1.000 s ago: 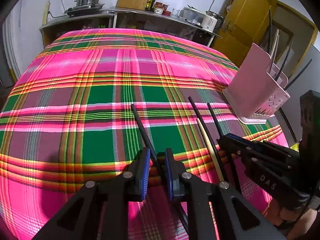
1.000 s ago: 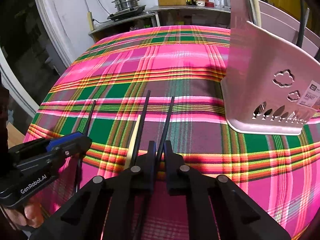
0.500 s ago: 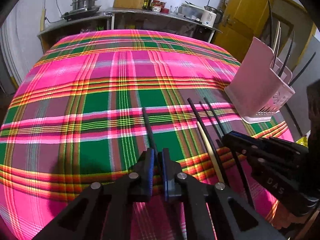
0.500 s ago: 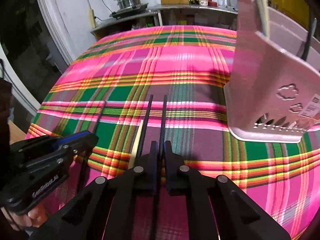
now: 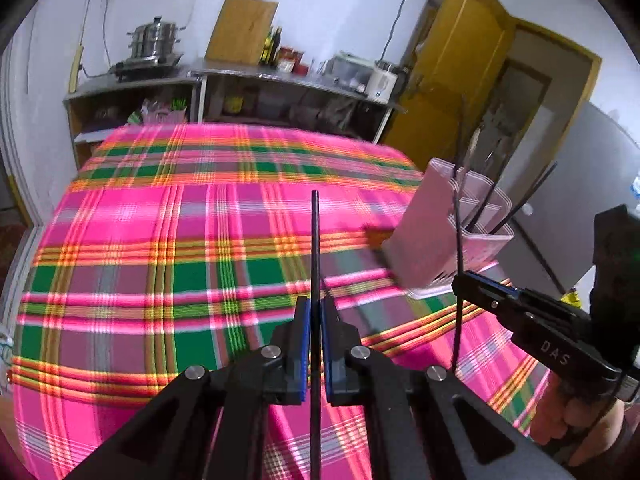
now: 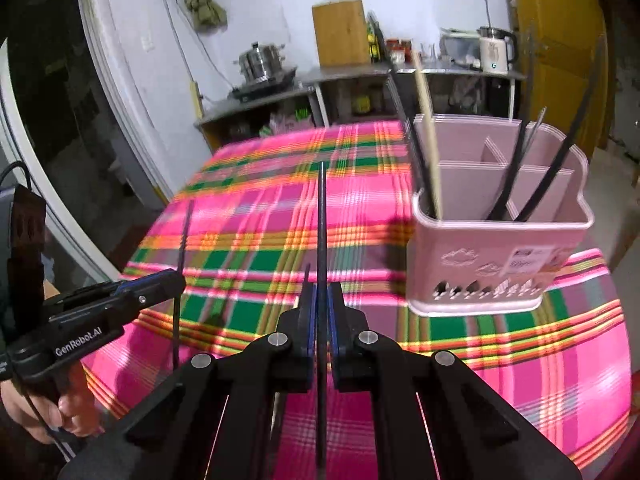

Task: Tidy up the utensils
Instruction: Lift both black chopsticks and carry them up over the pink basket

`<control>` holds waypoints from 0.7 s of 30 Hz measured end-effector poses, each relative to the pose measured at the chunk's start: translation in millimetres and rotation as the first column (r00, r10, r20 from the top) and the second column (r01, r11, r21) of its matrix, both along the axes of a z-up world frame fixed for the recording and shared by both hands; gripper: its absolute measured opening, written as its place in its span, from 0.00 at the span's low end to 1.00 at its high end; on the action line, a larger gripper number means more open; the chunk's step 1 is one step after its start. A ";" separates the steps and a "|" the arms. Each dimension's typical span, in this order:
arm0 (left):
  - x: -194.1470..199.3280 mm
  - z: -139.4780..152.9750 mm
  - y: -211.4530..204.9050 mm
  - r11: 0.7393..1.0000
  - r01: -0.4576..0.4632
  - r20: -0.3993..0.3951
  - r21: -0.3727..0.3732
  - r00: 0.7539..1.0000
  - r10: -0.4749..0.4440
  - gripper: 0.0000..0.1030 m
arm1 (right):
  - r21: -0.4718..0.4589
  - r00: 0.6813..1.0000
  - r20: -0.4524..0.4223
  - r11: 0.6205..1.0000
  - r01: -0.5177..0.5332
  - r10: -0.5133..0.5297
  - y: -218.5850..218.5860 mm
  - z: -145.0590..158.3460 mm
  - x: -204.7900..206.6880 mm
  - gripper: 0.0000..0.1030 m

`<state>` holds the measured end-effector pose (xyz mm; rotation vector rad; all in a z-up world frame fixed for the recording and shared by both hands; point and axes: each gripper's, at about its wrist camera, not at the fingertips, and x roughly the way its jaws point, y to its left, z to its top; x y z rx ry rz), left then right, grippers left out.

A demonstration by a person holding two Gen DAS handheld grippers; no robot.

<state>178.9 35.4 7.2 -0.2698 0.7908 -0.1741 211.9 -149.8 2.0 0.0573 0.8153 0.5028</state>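
We observe a table covered by a pink, green and yellow plaid cloth [image 5: 168,264]. At its right side stands a pink utensil holder [image 6: 496,240], upright, divided into compartments; several black chopsticks and one pale chopstick [image 6: 426,136] lean inside it. We note the left gripper [image 5: 314,316] raised above the cloth, its fingers pressed together on a black chopstick [image 5: 315,248] that projects straight forward between them. The right gripper [image 6: 321,300] is likewise closed on a second black chopstick [image 6: 321,220], pointing forward just left of the holder. In the right wrist view we see another thin dark stick [image 6: 306,276] just left of that gripper's tips; we cannot tell whether it rests on the cloth.
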 end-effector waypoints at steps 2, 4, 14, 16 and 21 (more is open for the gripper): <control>-4.0 12.1 -0.2 1.000 0.008 0.023 -0.012 1.000 -0.007 0.05 | 0.016 1.000 0.022 1.000 0.006 -0.006 -5.5 12.1 -4.9 0.05; -7.6 23.6 -0.9 1.000 0.017 0.044 -0.018 0.999 -0.017 0.05 | 0.029 0.999 0.039 1.000 0.009 -0.010 -10.1 21.6 -9.1 0.05; -19.1 66.6 -14.8 0.997 0.069 0.119 -0.037 0.991 -0.064 0.05 | 0.069 0.993 0.109 0.997 0.027 -0.035 -29.8 57.7 -28.5 0.05; -18.6 72.4 -18.1 0.996 0.077 0.128 -0.038 0.989 -0.072 0.05 | 0.073 0.992 0.116 0.997 0.035 -0.043 -31.8 61.2 -30.6 0.05; -17.2 79.1 -28.5 0.993 0.105 0.127 -0.047 0.987 -0.098 0.05 | 0.080 0.990 0.125 0.995 0.052 -0.062 -42.0 68.8 -39.3 0.05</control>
